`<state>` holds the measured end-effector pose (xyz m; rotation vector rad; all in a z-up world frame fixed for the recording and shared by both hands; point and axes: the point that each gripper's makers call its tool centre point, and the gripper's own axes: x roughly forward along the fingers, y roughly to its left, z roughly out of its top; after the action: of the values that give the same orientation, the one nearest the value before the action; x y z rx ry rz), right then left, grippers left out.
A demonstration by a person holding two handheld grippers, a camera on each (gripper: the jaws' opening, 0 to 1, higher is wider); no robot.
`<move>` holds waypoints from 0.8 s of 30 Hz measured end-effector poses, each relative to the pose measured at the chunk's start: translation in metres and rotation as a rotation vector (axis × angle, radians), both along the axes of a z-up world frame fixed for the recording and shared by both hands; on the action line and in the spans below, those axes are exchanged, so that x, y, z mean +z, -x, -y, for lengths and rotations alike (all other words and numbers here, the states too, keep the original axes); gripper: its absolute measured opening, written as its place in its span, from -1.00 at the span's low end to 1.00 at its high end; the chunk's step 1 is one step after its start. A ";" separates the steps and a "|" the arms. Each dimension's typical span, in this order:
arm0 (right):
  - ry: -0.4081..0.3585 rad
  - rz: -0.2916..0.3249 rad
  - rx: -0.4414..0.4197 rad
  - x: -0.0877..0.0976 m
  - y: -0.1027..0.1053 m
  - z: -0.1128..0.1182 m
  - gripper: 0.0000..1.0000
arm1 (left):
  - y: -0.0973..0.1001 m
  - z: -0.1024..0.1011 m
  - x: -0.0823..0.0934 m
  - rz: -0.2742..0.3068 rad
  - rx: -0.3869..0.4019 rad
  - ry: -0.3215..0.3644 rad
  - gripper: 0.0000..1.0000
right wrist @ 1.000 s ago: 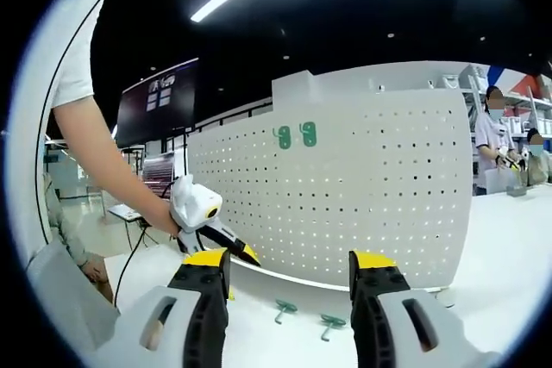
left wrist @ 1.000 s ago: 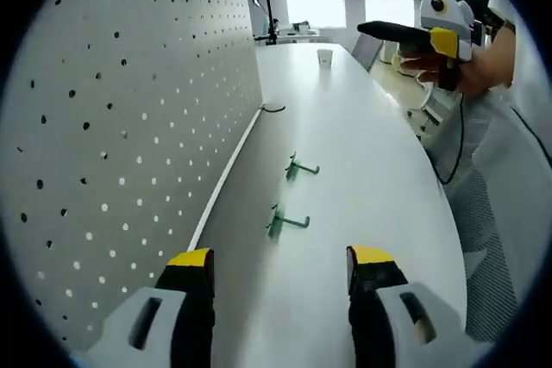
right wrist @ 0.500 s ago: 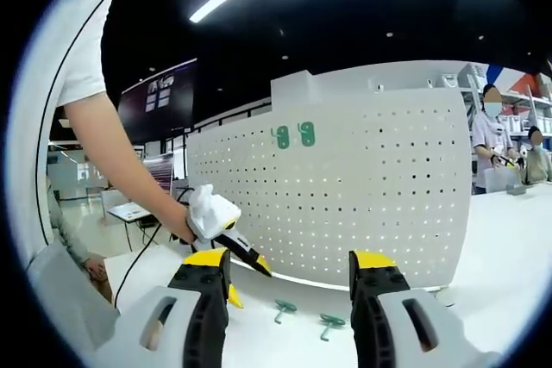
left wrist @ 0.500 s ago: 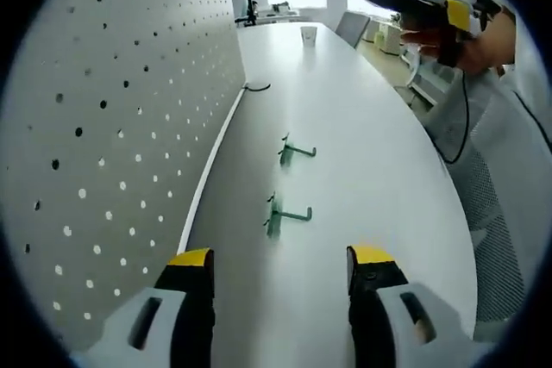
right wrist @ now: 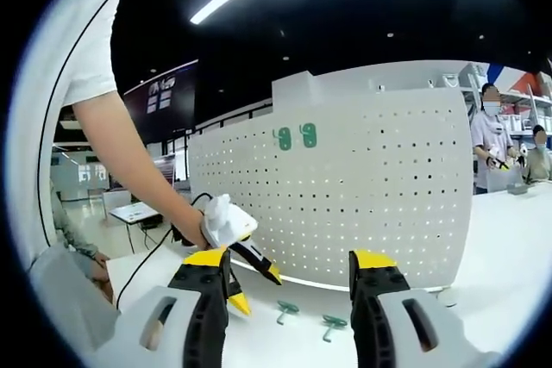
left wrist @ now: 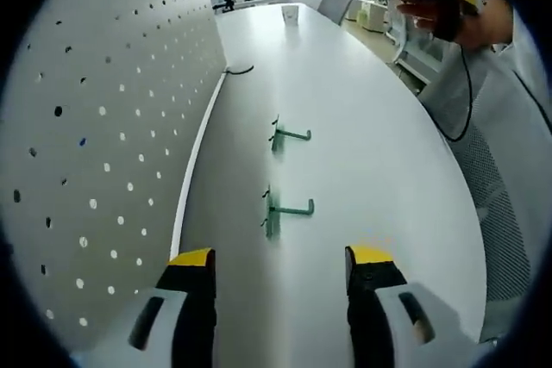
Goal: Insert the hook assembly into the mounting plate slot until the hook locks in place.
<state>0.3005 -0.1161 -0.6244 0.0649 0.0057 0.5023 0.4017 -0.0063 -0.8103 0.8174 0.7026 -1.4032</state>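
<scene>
- Two green metal peg hooks lie on the smooth white tabletop [left wrist: 362,127]; we see the nearer green hook [left wrist: 283,209] and the farther green hook [left wrist: 285,136] flat on their sides, well apart from each other, each a slim rod on a short backplate.
- Beside them stands the white perforated pegboard panel [left wrist: 95,144], upright along the table's edge, its face matte and dotted with round holes.
- We hold the left gripper [left wrist: 280,265] over the table short of the nearer hook, its yellow-tipped black jaws spread wide with nothing between them.
- From the right gripper view, the right gripper [right wrist: 289,269] faces the pegboard panel [right wrist: 362,196], jaws likewise parted and empty; two green hook plates [right wrist: 295,136] are already fixed high on the board.
- Both loose hooks [right wrist: 306,314] rest at the board's foot.
</scene>
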 end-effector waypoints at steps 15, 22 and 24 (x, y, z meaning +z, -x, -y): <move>0.001 -0.003 0.017 -0.001 0.001 -0.005 0.09 | -0.001 0.014 -0.015 -0.056 -0.063 -0.083 0.23; 0.006 -0.002 0.020 -0.001 0.000 -0.005 0.08 | -0.001 0.016 -0.020 -0.070 -0.086 -0.114 0.22; 0.001 -0.004 0.021 -0.001 0.000 -0.005 0.08 | -0.003 0.018 -0.020 -0.071 -0.079 -0.115 0.20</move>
<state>0.3003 -0.1113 -0.6252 0.0648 0.0101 0.5231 0.4051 -0.0247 -0.8302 0.8970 0.8193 -1.4797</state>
